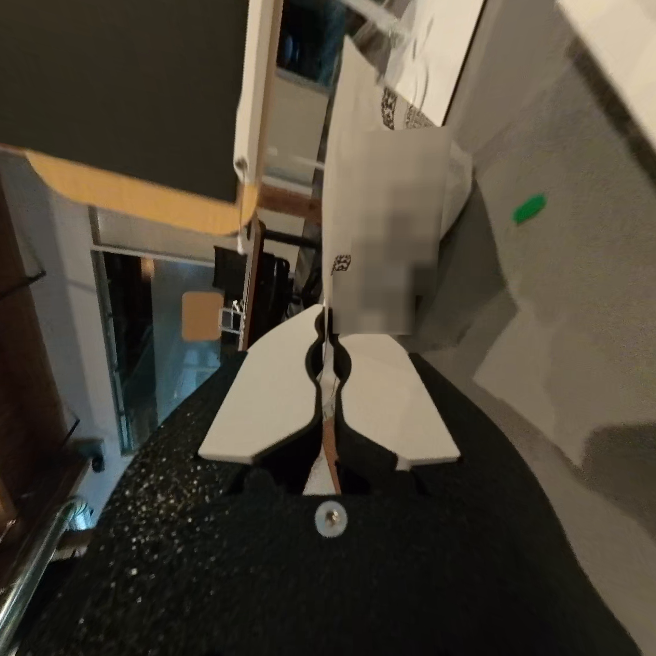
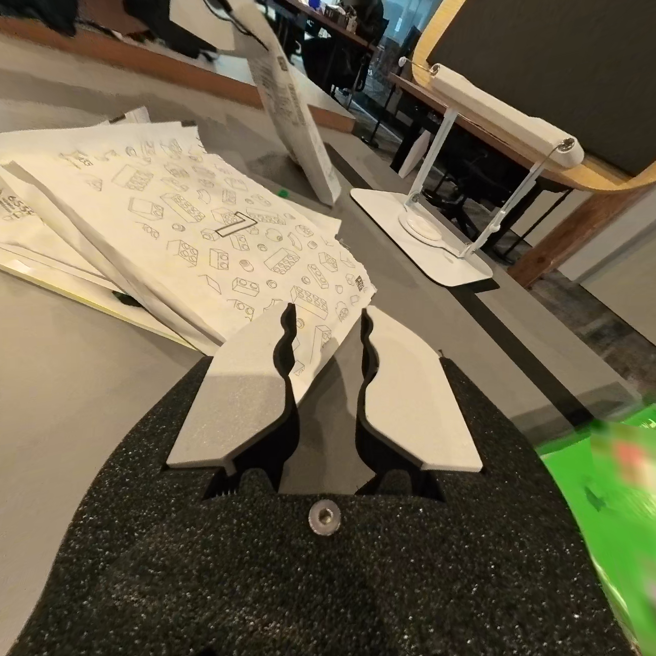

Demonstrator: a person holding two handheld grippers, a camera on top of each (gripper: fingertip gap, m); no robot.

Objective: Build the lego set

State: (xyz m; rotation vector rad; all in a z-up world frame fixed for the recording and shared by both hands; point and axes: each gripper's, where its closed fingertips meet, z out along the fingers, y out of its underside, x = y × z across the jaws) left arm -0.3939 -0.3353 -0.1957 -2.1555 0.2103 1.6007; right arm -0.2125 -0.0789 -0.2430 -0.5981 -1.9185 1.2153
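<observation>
L gripper [image 1: 324, 340], rolled sideways, pinches white paper bag [image 1: 351, 198] held off grey table [image 1: 532, 284]. R gripper [image 2: 328, 319] low, fingers apart, empty, over near edge of brick-printed bags [image 2: 198, 220] lying left.

White paper bag [image 2: 213, 227], printed w/ black outline brick drawings, is seen at 10 o'clock in the right wrist view. Another white bag [image 1: 358, 220] w/ small black square code marks is pinched by the left gripper [image 1: 328, 340]; fingers [image 1: 269, 397] are pale grey-white, body black w/ glittery specks. Right gripper [image 2: 328, 319] is coloured the same. Table [image 2: 71, 390] is matte grey. Lamp [image 2: 443, 227] at 2 o'clock is white. Bright green box [image 2: 610, 497] is blurred at 4 o'clock. A small green piece [image 1: 529, 209] is noted at 2 o'clock, left view.
</observation>
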